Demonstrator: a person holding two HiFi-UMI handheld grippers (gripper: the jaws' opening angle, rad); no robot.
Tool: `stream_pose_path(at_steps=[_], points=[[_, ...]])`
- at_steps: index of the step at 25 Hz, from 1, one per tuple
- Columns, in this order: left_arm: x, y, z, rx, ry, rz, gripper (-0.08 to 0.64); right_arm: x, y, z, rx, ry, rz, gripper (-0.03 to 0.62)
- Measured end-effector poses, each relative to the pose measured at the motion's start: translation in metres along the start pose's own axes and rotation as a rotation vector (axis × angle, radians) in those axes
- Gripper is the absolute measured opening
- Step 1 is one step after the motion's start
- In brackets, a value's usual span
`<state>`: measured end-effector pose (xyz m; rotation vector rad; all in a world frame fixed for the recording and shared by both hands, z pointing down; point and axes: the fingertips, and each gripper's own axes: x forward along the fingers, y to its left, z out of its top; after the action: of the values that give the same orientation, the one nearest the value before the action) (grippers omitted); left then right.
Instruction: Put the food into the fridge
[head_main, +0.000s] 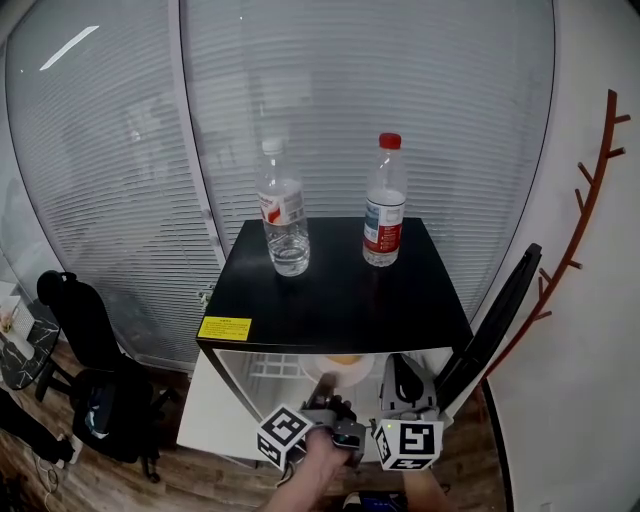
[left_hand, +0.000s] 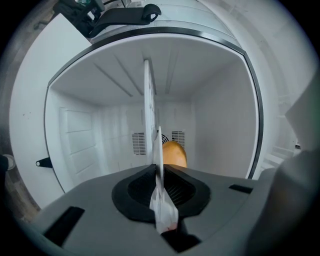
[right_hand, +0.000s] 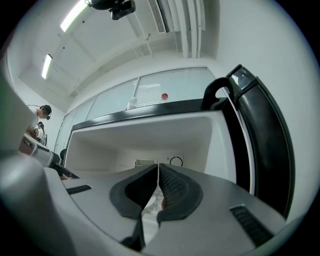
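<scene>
A white plate (head_main: 338, 370) carries an orange-yellow piece of food (head_main: 343, 359) and sits in the mouth of the open small fridge (head_main: 340, 290). My left gripper (head_main: 333, 412) is shut on the plate's near rim. In the left gripper view the plate (left_hand: 148, 110) stands edge-on between the jaws of that gripper (left_hand: 158, 167), and the food (left_hand: 175, 154) shows just right of it against the fridge's white back wall (left_hand: 220, 115). My right gripper (head_main: 405, 388) hovers beside it at the fridge front. Its jaws (right_hand: 158, 167) are shut with nothing in them.
The fridge door (head_main: 495, 325) hangs open at the right. Two water bottles, one clear-capped (head_main: 284, 215) and one red-capped (head_main: 384, 205), stand on the black top. A black chair and bag (head_main: 90, 370) sit at the left. A branch-shaped coat rack (head_main: 590, 190) stands at the right.
</scene>
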<state>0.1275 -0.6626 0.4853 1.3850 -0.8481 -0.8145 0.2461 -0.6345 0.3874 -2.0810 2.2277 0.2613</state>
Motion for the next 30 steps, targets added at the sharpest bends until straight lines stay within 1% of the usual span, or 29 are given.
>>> stream_pose_path(at_steps=[3, 4, 5, 6, 8, 11, 15, 20, 26, 30], points=[[-0.002, 0.000, 0.000, -0.008, 0.022, -0.027, 0.043, -0.007, 0.002, -0.001, -0.004, 0.003, -0.011, 0.028], [-0.002, -0.001, 0.001, -0.012, 0.031, -0.038, 0.070, -0.010, 0.003, 0.000, -0.005, 0.006, -0.016, 0.028], [-0.003, -0.002, 0.001, -0.014, 0.040, -0.050, 0.127, -0.012, 0.004, 0.000, -0.006, 0.009, -0.021, 0.028], [-0.005, -0.003, 0.001, -0.015, 0.049, -0.059, 0.155, -0.015, 0.005, 0.001, -0.008, 0.011, -0.025, 0.028], [-0.012, -0.002, 0.000, -0.015, 0.058, -0.066, 0.187, -0.021, 0.009, 0.001, -0.010, 0.013, -0.032, 0.028], [-0.025, 0.000, 0.002, -0.010, 0.064, -0.068, 0.209, -0.031, 0.017, 0.000, -0.014, 0.013, -0.036, 0.028], [-0.046, 0.000, 0.012, 0.028, 0.048, -0.077, 0.213, -0.046, 0.031, 0.002, -0.016, 0.023, -0.046, 0.028], [-0.076, 0.001, 0.024, 0.019, 0.043, -0.083, 0.213, -0.069, 0.051, 0.003, -0.016, 0.031, -0.059, 0.028], [-0.106, 0.000, 0.025, 0.008, 0.057, -0.100, 0.213, -0.096, 0.071, 0.008, -0.025, 0.033, -0.072, 0.028], [-0.118, -0.005, 0.029, 0.029, 0.056, -0.123, 0.213, -0.108, 0.079, 0.012, -0.028, 0.030, -0.076, 0.028]])
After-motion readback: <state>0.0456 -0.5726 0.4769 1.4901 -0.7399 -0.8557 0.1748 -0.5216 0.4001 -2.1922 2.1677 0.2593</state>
